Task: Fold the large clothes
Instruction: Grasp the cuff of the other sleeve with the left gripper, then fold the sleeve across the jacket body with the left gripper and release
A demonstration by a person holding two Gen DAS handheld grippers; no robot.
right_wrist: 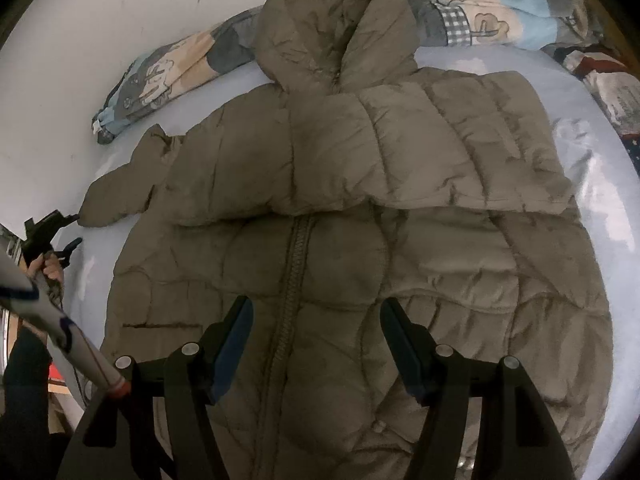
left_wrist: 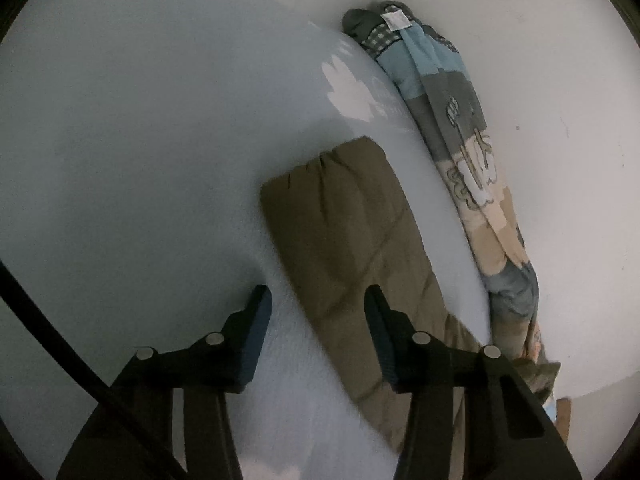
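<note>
At the far left of the right wrist view, the left gripper [right_wrist: 66,232] sits with its jaws apart just beside the cuff of the sleeve [right_wrist: 120,196], empty. The olive puffer jacket [right_wrist: 340,248] lies front up on the pale blue sheet [right_wrist: 592,140], zipper [right_wrist: 294,276] closed, hood [right_wrist: 332,28] toward the wall, its other sleeve folded across the chest. A patterned quilt [right_wrist: 172,68] (rolled up) runs along the wall [right_wrist: 100,12] behind it. The right gripper [right_wrist: 316,320] hovers over the jacket's lower front, spread wide and holding nothing.
</note>
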